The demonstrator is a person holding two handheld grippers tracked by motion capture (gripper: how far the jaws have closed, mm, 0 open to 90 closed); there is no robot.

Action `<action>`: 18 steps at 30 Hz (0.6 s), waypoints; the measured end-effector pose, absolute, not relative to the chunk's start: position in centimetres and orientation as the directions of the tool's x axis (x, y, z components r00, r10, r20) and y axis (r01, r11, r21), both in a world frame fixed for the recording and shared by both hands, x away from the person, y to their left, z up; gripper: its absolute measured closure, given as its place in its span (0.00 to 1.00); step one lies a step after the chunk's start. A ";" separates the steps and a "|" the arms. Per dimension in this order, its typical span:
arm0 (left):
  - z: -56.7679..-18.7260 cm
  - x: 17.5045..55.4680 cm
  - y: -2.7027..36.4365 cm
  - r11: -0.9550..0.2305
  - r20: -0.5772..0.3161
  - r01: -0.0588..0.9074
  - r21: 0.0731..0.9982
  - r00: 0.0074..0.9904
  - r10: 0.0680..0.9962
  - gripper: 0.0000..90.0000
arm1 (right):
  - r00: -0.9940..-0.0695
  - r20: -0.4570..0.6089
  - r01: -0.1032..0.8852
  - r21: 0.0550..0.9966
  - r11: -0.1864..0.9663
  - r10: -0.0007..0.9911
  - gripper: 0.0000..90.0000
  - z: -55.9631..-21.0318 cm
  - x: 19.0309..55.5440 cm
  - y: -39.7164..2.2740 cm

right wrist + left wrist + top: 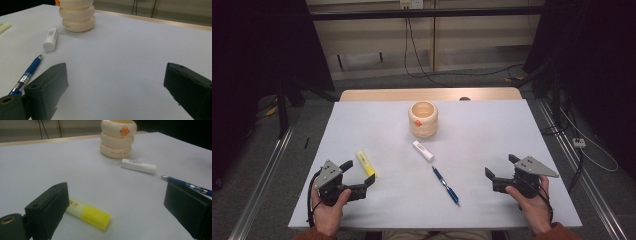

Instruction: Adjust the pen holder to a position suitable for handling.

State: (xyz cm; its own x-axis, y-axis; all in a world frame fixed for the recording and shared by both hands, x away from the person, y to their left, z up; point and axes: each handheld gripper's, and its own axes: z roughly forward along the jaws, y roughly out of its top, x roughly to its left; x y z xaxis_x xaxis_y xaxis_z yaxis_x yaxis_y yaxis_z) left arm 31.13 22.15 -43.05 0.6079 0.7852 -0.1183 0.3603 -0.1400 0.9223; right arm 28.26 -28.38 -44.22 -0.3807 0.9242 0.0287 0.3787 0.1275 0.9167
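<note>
A cream ringed pot (423, 118) stands upright at the back middle of the white table (492, 125). In front of it lie a white tube (423, 151), a blue pen (446, 185) and a yellow highlighter (366, 164). My left gripper (359, 172) rests at the front left, open, its jaws on either side of the highlighter's near end without touching it. In the left gripper view the highlighter (87, 213) lies by the left jaw, with the pen (186, 185) behind the right jaw. At the front right my right gripper (501, 166) stands open and holds nothing; the pen (28, 72) lies beside its left jaw.
A wooden strip (427, 94) runs along the table's far edge. Behind the table are cables (422, 70) on the floor, and metal rails (267, 165) flank it. In the right gripper view the tube (50, 39) and the pot (77, 16) lie ahead to the left.
</note>
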 end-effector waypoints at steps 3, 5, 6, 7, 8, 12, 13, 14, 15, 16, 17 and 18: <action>-43.1 31.1 22.2 -0.155 -0.108 0.362 0.919 0.609 0.786 0.07 | -0.390 0.040 0.387 0.914 0.124 0.920 0.04 -44.2 28.4 -28.2; -43.1 31.2 22.1 -0.156 -0.108 0.363 0.919 0.610 0.785 0.07 | -0.396 0.036 0.389 0.912 0.132 0.917 0.04 -44.2 28.4 -28.0; -43.1 31.1 22.1 -0.157 -0.106 0.362 0.919 0.610 0.785 0.07 | -0.405 0.036 0.388 0.912 0.136 0.914 0.04 -44.2 28.4 -27.9; -43.1 31.1 22.1 -0.157 -0.106 0.362 0.919 0.610 0.785 0.07 | -0.417 0.033 0.388 0.910 0.145 0.908 0.04 -44.2 28.4 -27.8; -43.1 31.1 22.1 -0.160 -0.104 0.362 0.918 0.609 0.786 0.07 | -0.420 0.031 0.391 0.908 0.150 0.907 0.04 -44.2 28.5 -27.7; -43.1 31.0 22.2 -0.153 -0.107 0.360 0.920 0.608 0.787 0.07 | -0.441 0.033 0.387 0.908 0.157 0.897 0.08 -43.9 28.6 -27.5; -43.0 31.0 22.2 -0.162 -0.100 0.358 0.919 0.612 0.784 0.07 | -0.441 0.033 0.387 0.908 0.157 0.897 0.08 -43.9 28.6 -27.5; -43.0 31.0 22.3 -0.168 -0.095 0.356 0.919 0.614 0.784 0.07 | -0.444 0.036 0.390 0.907 0.157 0.895 0.08 -43.8 28.7 -27.5; -43.0 30.9 22.3 -0.166 -0.096 0.354 0.920 0.615 0.783 0.07 | -0.449 0.040 0.392 0.906 0.157 0.893 0.08 -43.6 29.0 -27.3; -43.0 30.9 22.3 -0.165 -0.096 0.351 0.922 0.617 0.781 0.07 | -0.450 0.035 0.393 0.905 0.163 0.893 0.08 -43.5 29.2 -27.1; -42.9 30.9 22.3 -0.163 -0.097 0.350 0.922 0.617 0.781 0.07 | -0.450 0.035 0.393 0.905 0.163 0.893 0.08 -43.5 29.2 -27.1; -42.9 30.8 22.3 -0.164 -0.097 0.350 0.922 0.619 0.780 0.07 | -0.453 0.036 0.401 0.901 0.168 0.891 0.08 -43.4 29.3 -26.9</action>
